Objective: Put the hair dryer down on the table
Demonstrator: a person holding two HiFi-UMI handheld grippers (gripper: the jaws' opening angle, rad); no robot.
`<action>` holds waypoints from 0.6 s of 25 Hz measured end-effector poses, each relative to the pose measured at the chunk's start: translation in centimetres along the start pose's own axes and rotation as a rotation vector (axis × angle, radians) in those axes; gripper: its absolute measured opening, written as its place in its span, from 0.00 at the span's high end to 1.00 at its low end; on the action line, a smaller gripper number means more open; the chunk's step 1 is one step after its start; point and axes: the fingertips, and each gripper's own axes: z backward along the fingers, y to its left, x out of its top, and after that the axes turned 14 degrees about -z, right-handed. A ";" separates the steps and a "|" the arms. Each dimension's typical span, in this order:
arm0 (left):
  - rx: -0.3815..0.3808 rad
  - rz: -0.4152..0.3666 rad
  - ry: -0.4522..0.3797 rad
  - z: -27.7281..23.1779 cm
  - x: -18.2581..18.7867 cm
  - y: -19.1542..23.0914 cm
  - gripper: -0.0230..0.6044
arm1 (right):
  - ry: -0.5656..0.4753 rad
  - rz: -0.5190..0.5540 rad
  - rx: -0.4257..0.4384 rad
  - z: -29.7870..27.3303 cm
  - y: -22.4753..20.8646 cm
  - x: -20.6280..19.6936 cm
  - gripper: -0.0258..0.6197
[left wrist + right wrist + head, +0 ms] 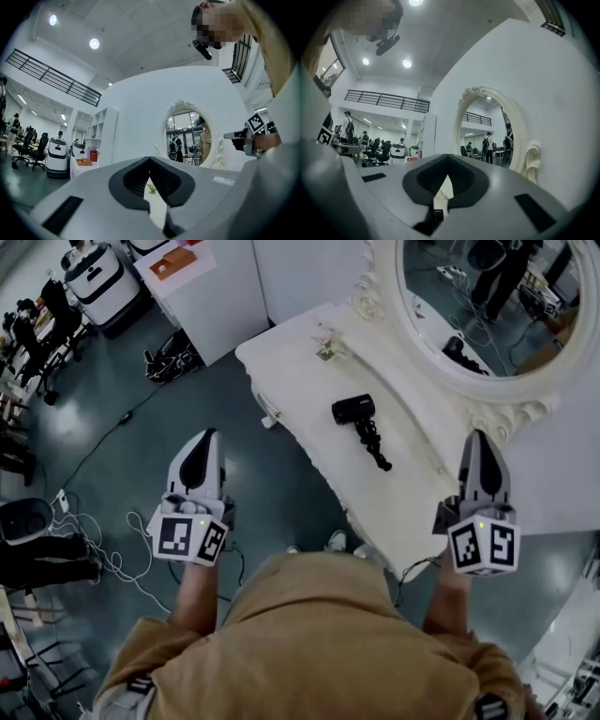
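Note:
The black hair dryer [356,413] lies on its side on the white dressing table [300,381], its coiled cord trailing toward the table's near edge. No gripper touches it. My left gripper [202,439] hangs over the floor to the left of the table, its fingers together with nothing between them. My right gripper [481,439] is raised by the table's right end, near the mirror frame, shut and empty. In the left gripper view the jaw tips [150,159] meet, and in the right gripper view the tips [448,155] meet as well.
An oval mirror [487,306] in an ornate white frame stands at the back of the table. A small green item [328,351] sits at the table's far end. A white cabinet with an orange box [173,261] stands beyond. Cables [103,549] lie on the floor at left.

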 end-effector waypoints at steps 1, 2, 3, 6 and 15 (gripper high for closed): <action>0.002 -0.001 -0.003 0.1 0.2 0.0 0.96 | -0.003 -0.011 -0.006 0.3 -0.2 0.0 0.96; 0.003 -0.001 -0.006 0.1 0.4 -0.1 0.96 | -0.005 -0.022 -0.014 0.5 -0.4 0.0 0.96; 0.002 -0.002 -0.008 0.2 0.5 -0.2 0.96 | -0.004 -0.032 -0.021 0.8 -0.6 -0.2 0.96; 0.000 0.000 -0.011 0.4 0.7 -0.5 0.96 | 0.005 -0.054 -0.031 1.3 -1.0 -0.7 0.96; 0.010 0.006 -0.002 1.3 0.4 -1.3 0.96 | 0.016 -0.061 -0.035 2.6 -1.5 -1.2 0.96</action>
